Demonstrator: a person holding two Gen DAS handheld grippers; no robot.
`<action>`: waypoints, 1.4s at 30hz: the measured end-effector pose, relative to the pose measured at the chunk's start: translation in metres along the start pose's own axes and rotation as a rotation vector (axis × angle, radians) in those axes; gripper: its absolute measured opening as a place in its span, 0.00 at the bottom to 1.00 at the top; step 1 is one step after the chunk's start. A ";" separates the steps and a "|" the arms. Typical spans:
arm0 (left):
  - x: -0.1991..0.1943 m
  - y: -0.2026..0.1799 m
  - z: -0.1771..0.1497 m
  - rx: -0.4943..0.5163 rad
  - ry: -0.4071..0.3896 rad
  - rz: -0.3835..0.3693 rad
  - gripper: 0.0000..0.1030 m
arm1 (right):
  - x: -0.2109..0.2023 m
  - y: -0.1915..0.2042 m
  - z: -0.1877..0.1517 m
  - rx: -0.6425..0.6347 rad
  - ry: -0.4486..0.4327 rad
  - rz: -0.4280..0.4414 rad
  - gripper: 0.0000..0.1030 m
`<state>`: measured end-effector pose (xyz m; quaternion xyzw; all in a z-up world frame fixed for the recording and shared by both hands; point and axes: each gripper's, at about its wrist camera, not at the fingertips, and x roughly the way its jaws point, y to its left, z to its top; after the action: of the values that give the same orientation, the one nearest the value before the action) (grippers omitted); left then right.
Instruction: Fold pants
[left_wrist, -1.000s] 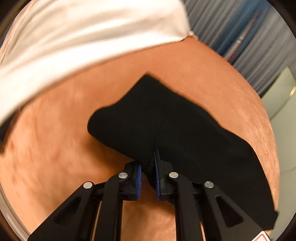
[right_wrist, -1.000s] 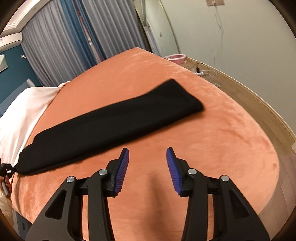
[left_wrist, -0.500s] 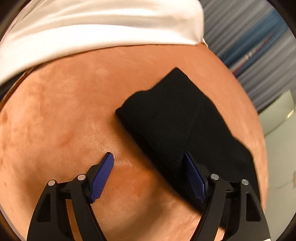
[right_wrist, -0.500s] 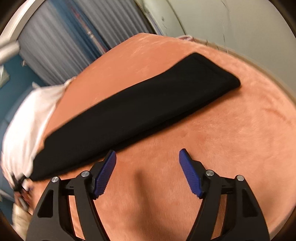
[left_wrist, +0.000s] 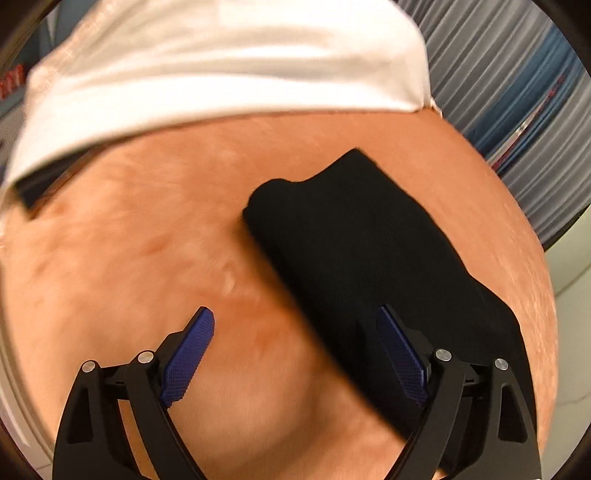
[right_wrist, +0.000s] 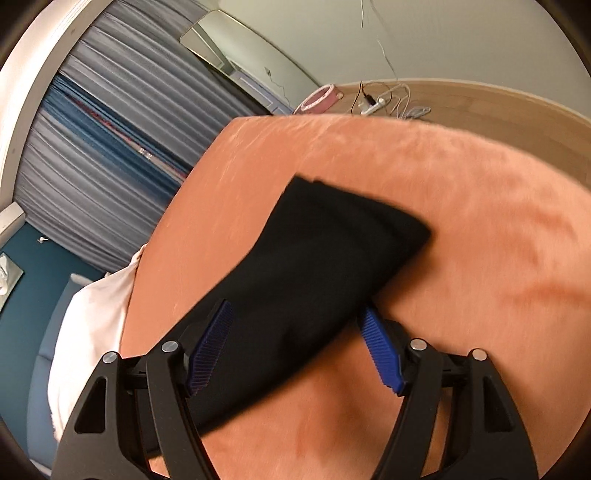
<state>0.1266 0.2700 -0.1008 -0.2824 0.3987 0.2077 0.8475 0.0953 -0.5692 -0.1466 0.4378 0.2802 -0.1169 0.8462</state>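
- Your left gripper (left_wrist: 295, 354) stands with its jaws spread wide, having just been opening; nothing is pinched. One blue pad hangs over bare bedcover, the other over the near edge of the pants (left_wrist: 362, 251).
- Your right gripper (right_wrist: 295, 350) is also apart, its jaws having just been opening. In its view the black strip of the pants (right_wrist: 317, 288) passes between the pads, but they do not press on it.
- The pants lie as a long narrow band, already doubled lengthwise, flat on the orange bedcover (left_wrist: 140, 258). Each gripper faces one rounded end.
- Risk: closing now at the left would likely catch only the top layer, or plush cover with it, so the fold would drag open.
- Risk: the right pads straddle the band well back from its end; gripping there may bunch the cloth rather than lift a clean edge.
- Further off, the white pillow (left_wrist: 221, 66) borders the cover; a wide swing could push the pants against it.
- Both views are smeared, so judge edges carefully.
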 end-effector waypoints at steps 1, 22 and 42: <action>-0.014 -0.009 -0.009 0.048 -0.031 0.014 0.83 | 0.003 -0.001 0.004 0.000 -0.008 -0.005 0.66; -0.102 -0.303 -0.253 0.994 -0.165 -0.157 0.85 | 0.041 0.030 0.054 -0.579 0.089 -0.092 0.39; -0.093 -0.364 -0.303 1.053 -0.113 -0.195 0.85 | 0.006 0.005 0.086 -0.512 0.105 -0.059 0.38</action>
<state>0.1126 -0.2116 -0.0718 0.1565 0.3745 -0.0849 0.9100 0.1348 -0.6348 -0.1072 0.2065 0.3567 -0.0442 0.9100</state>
